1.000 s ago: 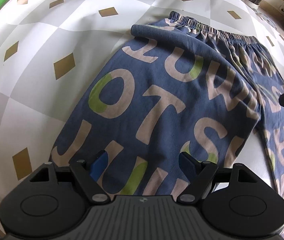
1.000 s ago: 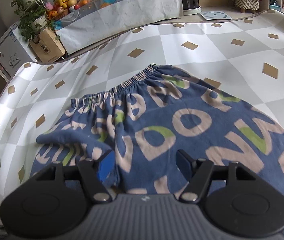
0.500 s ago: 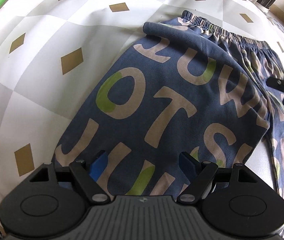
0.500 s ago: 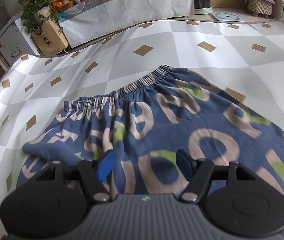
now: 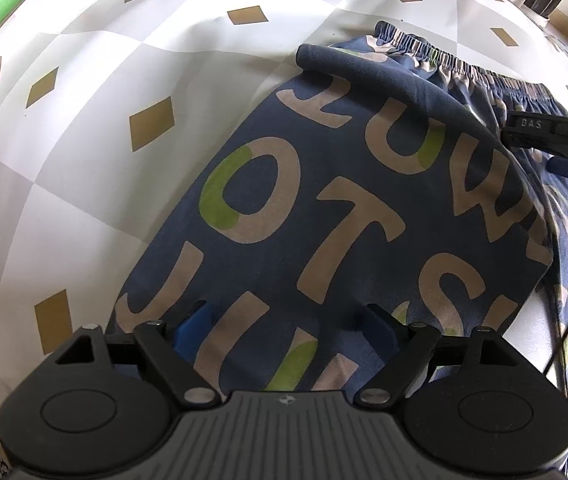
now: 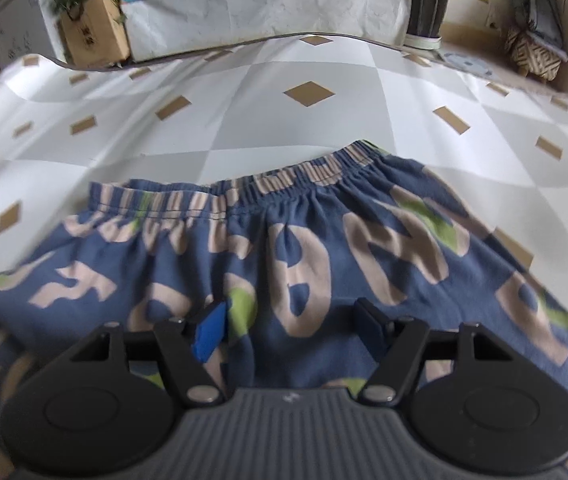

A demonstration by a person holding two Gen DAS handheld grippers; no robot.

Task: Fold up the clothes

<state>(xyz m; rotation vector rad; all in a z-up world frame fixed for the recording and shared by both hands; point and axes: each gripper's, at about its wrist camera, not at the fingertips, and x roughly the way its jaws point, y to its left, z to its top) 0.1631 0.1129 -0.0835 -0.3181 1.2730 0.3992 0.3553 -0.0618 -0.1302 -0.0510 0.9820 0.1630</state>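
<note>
trousers (image 5: 324, 208): blue, big beige and green letters, lying on the worktop (image 5: 84, 128), one leg folded up over the waist.
step: judged smoothing or re-gripping the folded leg; line the edges up before pinching.
left gripper (image 5: 284, 330): over the fold's near end, jaws opening, cloth below, not pinched.
right gripper (image 6: 290, 326): jaws apart, above the crotch, holds nothing.
fabric: soft knit, limp; waistband (image 6: 284, 184) gathered elastic, ridged.
worktop cover: smooth white-grey checks, tan diamonds.

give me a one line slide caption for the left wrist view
Left gripper, jaws opening, over a folded-up leg of blue lettered trousers on a checked cloth; right gripper beside.
</note>
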